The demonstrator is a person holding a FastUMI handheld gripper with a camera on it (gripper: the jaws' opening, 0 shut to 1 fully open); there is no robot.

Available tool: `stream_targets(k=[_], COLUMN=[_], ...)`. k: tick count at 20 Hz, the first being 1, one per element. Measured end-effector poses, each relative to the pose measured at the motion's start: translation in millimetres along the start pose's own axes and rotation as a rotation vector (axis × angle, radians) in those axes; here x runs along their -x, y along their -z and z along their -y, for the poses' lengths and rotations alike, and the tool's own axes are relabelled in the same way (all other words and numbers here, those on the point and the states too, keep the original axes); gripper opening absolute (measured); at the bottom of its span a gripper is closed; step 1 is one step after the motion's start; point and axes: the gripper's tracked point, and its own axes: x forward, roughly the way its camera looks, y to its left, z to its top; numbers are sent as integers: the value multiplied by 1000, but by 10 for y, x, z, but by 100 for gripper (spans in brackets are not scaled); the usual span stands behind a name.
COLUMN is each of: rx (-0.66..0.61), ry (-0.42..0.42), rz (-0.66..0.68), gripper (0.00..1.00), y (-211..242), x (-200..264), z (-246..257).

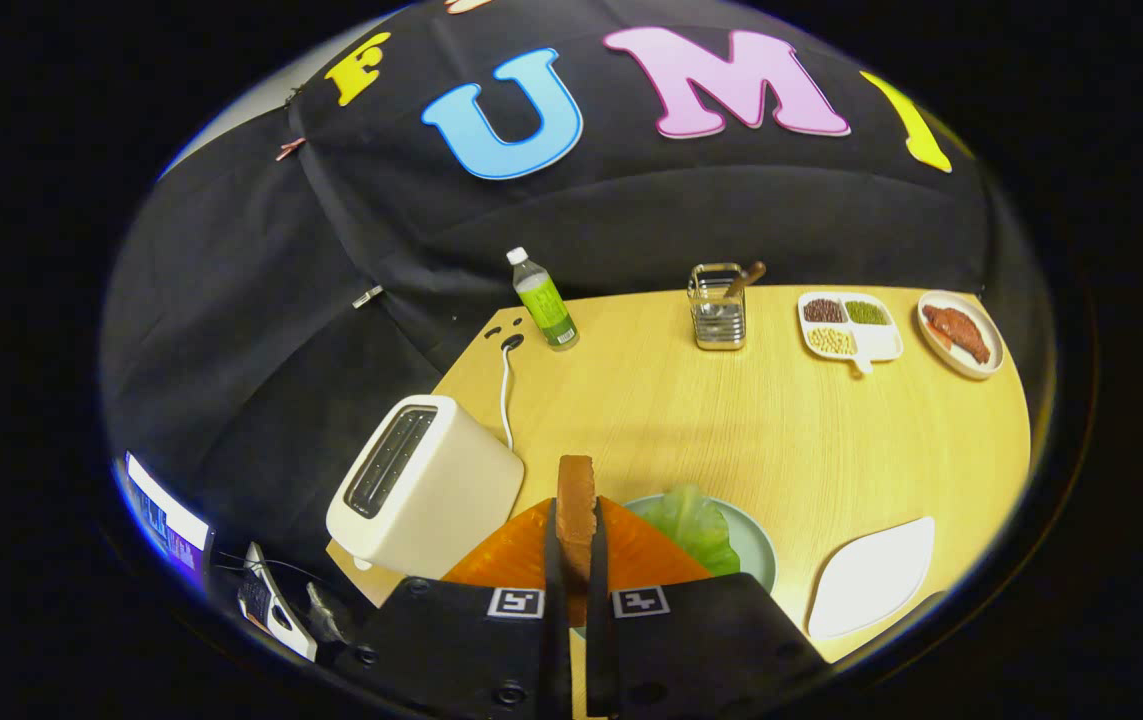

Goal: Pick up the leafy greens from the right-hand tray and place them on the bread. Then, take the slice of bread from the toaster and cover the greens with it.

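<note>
Bread slice (576,505) stands on edge, pinched betw. the jaws of the gripper (577,545), both fingers pressed on its faces, top crust poking up past the tips. It hangs over the near edge of the desk (711,420), above a pale green plate (756,550). Leafy greens (693,522) lie on that plate just right of the slice; base bread under them can't be made out. Toaster (421,485) sits just left, slots look empty, cord running to the far-left corner. White tray (871,575) to the right, bare. Far side: bottle (543,298), metal holder (718,308), divided dish w/ beans (849,325), small plate w/ meat (961,333). Risks, my read: slice is vertical & must go flat, so release while tilted could leave it leaning or sliding off the greens. Narrow pinch near the lower part means it may pivot in the grip. A drop off-centre could drag the leaf sideways, or nudge the plate toward the desk edge.
</note>
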Motion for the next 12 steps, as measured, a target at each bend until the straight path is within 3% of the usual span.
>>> stream_targets(k=[6, 12], rx=[-67, -97], ry=[-70, -27], rz=[-41, -83], gripper=[10, 12], y=[209, 410], x=[-232, -417], z=[178, 485])
